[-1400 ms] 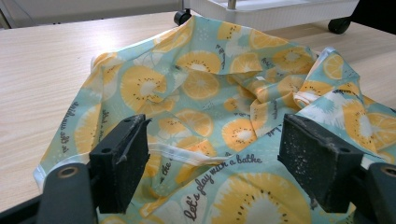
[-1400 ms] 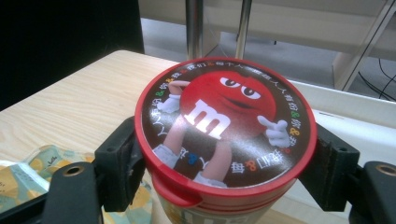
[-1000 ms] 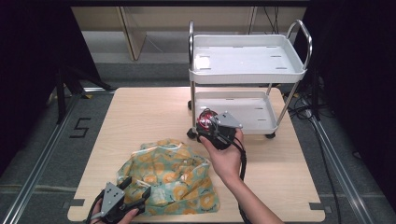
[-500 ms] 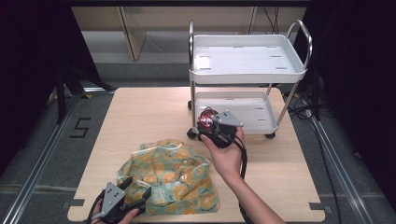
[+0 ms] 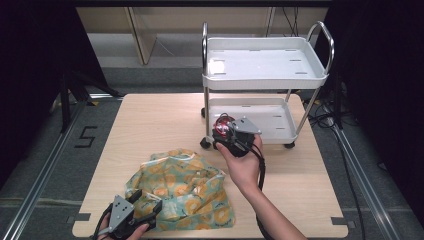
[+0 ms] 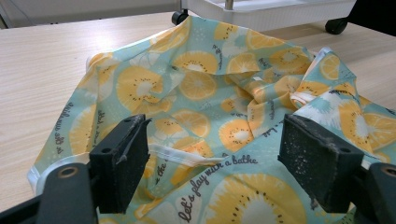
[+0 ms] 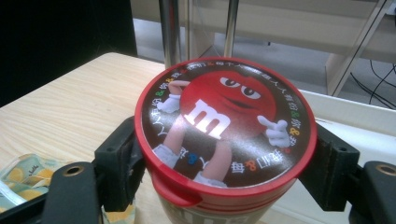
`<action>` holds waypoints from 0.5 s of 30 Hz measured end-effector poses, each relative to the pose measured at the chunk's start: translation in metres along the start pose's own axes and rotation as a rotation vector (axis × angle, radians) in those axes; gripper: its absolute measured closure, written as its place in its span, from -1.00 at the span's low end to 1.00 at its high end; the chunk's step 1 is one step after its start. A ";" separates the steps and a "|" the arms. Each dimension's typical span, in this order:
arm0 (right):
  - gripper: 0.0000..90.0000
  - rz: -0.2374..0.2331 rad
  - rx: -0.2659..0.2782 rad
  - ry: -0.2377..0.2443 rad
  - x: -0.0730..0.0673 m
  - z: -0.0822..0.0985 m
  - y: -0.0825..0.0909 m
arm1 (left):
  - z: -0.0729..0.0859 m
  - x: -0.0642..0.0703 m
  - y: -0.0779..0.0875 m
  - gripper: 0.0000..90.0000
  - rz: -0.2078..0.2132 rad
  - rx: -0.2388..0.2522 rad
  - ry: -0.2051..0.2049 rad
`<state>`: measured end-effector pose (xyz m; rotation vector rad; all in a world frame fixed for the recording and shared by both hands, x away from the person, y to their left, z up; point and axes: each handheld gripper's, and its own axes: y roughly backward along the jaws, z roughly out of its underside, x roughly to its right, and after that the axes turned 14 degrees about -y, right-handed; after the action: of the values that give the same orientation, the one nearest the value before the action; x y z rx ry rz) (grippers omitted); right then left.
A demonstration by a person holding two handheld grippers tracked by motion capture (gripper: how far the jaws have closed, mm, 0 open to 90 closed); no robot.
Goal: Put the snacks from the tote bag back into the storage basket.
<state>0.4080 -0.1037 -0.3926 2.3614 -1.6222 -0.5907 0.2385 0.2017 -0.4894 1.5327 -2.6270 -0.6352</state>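
Your right gripper [image 7: 224,154] clamps the red-lidded tub [image 7: 224,130] near the cart [image 5: 265,82]; your left gripper [image 6: 215,163] gapes, seemingly just above the cloth [image 6: 210,93].

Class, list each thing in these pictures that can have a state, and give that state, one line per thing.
Candy tub: lid on, upright, clamped between the right gripper's jaws.
Right gripper: shut on the tub, held above the table by the cart.
Left gripper: open, jaws apart over the cloth.
Fruit-print cloth: crumpled, lying on the table.
Cart: standing on the table, both shelves bare.
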 end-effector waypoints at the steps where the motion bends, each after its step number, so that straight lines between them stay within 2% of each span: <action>1: -0.41 -0.001 -0.004 -0.011 0.000 0.000 0.000 | 0.000 0.000 0.000 -0.48 0.000 0.000 0.000; 4: -0.41 -0.005 -0.010 -0.045 -0.001 0.000 -0.001 | 0.000 0.000 0.000 -0.48 -0.001 0.001 0.000; 5: -0.41 0.006 -0.008 -0.018 0.001 0.000 -0.001 | 0.000 0.000 0.000 -0.48 -0.001 0.001 -0.001; 8: -0.41 -0.004 -0.003 0.002 0.002 0.000 -0.003 | 0.000 0.000 0.000 -0.48 -0.002 0.001 0.001; 9: -0.41 -0.004 -0.005 -0.029 0.001 0.001 -0.003 | -0.001 0.001 0.001 -0.48 -0.007 -0.007 0.000; 10: -0.41 0.001 -0.016 0.001 0.002 0.000 -0.003 | -0.001 0.001 0.001 -0.48 -0.006 -0.009 -0.003; 12: -0.41 -0.004 -0.011 -0.026 0.002 0.000 -0.003 | -0.001 0.000 0.001 -0.48 -0.008 -0.005 -0.001; 14: -0.41 -0.004 -0.008 0.003 0.004 -0.002 -0.003 | -0.001 0.001 0.000 -0.48 -0.009 0.004 0.009; 15: -0.41 -0.001 0.003 0.003 0.004 -0.002 -0.004 | -0.001 0.001 0.000 -0.48 -0.010 0.004 0.004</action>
<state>0.4129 -0.1062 -0.3932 2.3647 -1.6219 -0.5855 0.2381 0.2011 -0.4885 1.5470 -2.6213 -0.6271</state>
